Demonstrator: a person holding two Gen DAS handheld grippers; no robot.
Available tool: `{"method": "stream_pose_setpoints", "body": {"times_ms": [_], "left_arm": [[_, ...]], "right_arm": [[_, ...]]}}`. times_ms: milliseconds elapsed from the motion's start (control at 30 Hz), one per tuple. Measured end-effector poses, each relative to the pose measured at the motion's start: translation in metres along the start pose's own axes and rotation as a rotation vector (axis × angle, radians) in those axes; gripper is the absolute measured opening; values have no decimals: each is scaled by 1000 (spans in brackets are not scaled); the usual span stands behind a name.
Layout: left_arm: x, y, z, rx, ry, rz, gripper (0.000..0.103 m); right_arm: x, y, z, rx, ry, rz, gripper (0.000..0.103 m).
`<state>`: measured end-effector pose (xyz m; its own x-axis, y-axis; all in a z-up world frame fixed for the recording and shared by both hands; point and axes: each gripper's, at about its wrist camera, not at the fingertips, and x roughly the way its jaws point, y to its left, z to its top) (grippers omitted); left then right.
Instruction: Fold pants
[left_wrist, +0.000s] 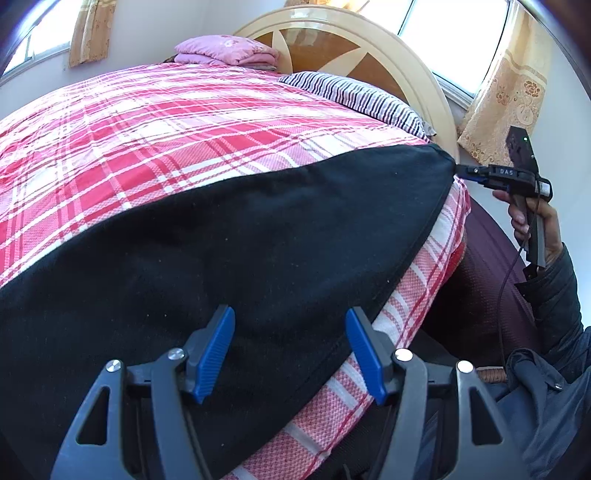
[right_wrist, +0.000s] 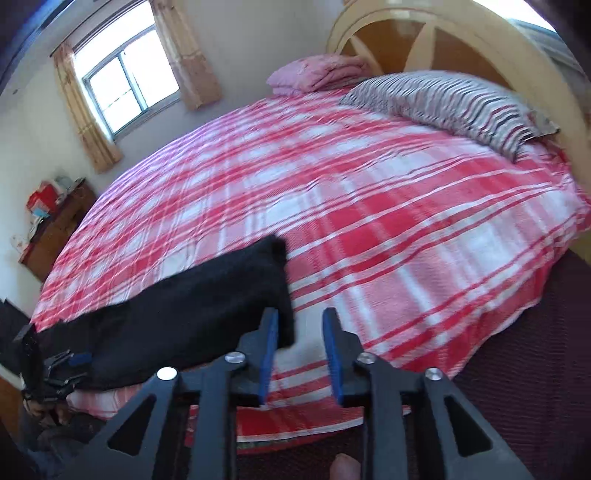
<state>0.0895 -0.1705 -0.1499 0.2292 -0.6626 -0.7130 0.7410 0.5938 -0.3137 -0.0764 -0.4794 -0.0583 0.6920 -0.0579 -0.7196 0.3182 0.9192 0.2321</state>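
Note:
Black pants (left_wrist: 229, 236) lie flat along the near edge of a bed with a red and white plaid cover (left_wrist: 155, 122). My left gripper (left_wrist: 290, 354) is open, its blue pads just above the pants near the bed edge. My right gripper (left_wrist: 465, 170) shows at the far right corner of the pants. In the right wrist view the right gripper (right_wrist: 300, 354) is open and empty, with the pants' end (right_wrist: 207, 295) just left of its left finger. The left gripper (right_wrist: 70, 363) shows at the pants' other end.
A striped pillow (left_wrist: 354, 94) and a folded pink blanket (left_wrist: 225, 50) lie by the curved wooden headboard (left_wrist: 369, 48). A wooden dresser (right_wrist: 55, 229) stands at the far left wall. Dark maroon floor (right_wrist: 517, 369) runs beside the bed. My sleeve (left_wrist: 554, 332) is at right.

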Motion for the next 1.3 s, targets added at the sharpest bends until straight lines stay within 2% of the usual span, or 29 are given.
{"method": "stream_pose_setpoints", "body": {"times_ms": [33,133,233,400,433,467,533,700,767,833,933,1000,1100,1200,1267,1300], "left_arm": [[0,0,0,-1,2,0,67],[2,-3,1,7,8,2,70],[3,-5,1,15,11,7,71],[4,-5,2,14,17,13,71],[4,-5,2,16,19,15,71],[5,-5,2,16,20,16,72],[5,-5,2,15,20,14,73],[6,-6,1,15,19,16,73],[6,-7,1,16,19,17,74],[6,-7,1,20,19,20,74],[6,-7,2,20,19,21,74],[5,-7,2,18,18,23,74],[1,-8,2,20,13,41,74],[-3,-6,2,17,3,72,74],[-6,-2,2,4,-5,81,74],[-7,1,2,-2,-7,89,74]], "right_arm": [[-4,-5,4,19,-19,-12,42],[-10,-16,16,74,-53,17,44],[9,-17,31,118,-1,137,44],[54,-6,50,154,118,261,44],[61,-3,51,157,136,278,43],[67,1,54,152,150,285,28],[69,13,58,112,139,250,5],[33,36,60,-2,-47,288,3],[23,44,56,-68,-114,242,4],[28,43,51,-104,-101,180,4],[53,38,43,-136,8,21,9],[52,30,37,-117,16,-22,9],[35,24,33,-99,-5,-14,9],[11,37,27,-152,-52,-2,9],[4,49,19,-202,-56,58,9],[7,55,13,-222,-22,108,9]]}}
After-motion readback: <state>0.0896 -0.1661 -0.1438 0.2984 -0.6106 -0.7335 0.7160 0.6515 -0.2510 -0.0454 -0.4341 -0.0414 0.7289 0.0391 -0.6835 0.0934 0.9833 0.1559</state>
